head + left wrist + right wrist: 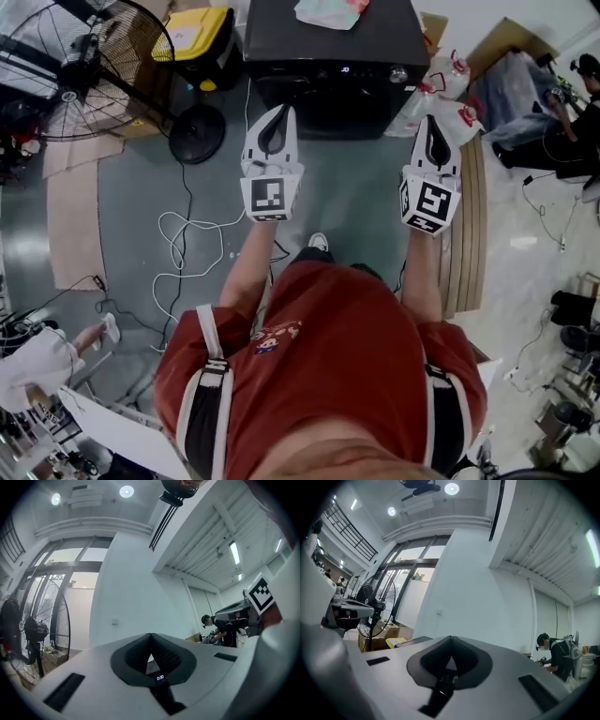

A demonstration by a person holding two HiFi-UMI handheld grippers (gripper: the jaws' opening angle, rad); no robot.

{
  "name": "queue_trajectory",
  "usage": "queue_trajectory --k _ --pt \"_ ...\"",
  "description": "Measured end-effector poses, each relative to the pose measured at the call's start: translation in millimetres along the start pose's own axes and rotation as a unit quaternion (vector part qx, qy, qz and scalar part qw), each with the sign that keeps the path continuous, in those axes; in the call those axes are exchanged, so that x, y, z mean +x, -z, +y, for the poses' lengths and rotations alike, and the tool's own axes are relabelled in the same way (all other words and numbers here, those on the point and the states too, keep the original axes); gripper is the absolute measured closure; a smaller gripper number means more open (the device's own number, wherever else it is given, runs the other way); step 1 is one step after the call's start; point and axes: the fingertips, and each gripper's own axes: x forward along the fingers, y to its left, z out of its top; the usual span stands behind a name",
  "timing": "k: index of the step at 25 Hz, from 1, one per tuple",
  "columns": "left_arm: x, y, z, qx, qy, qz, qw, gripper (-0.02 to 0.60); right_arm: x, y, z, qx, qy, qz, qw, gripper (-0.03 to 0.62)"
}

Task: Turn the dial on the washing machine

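The black washing machine (333, 47) stands ahead of me on the floor, with a lit display (345, 69) and a silver dial (398, 73) on its front panel. My left gripper (274, 111) is held out short of the machine's left front corner, its jaws shut with nothing in them. My right gripper (433, 120) is held out just right of the machine, below the dial, and is also shut and holds nothing. In the left gripper view the left gripper (151, 634) has its pads touching, with the display (160, 678) showing in the gap below. The right gripper (450, 639) also has its pads touching.
A big floor fan (84, 66) stands at the left beside a yellow box (192, 33). White cables (192, 248) loop on the floor. Plastic bags (448, 80) and wooden boards (466, 225) lie right of the machine. A cloth (328, 11) lies on its top. A seated person (577, 103) is far right.
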Motion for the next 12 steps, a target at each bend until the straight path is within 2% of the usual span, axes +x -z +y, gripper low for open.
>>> queue_trajectory --k 5,12 --pt "32.6 12.7 23.1 0.001 0.012 0.006 0.9999 0.566 38.9 0.8 9.7 -0.005 0.006 0.007 1.000 0.586" --pt "75.0 31.2 33.2 0.005 0.014 0.012 0.9998 0.565 87.8 15.5 4.3 -0.007 0.003 0.013 1.000 0.586"
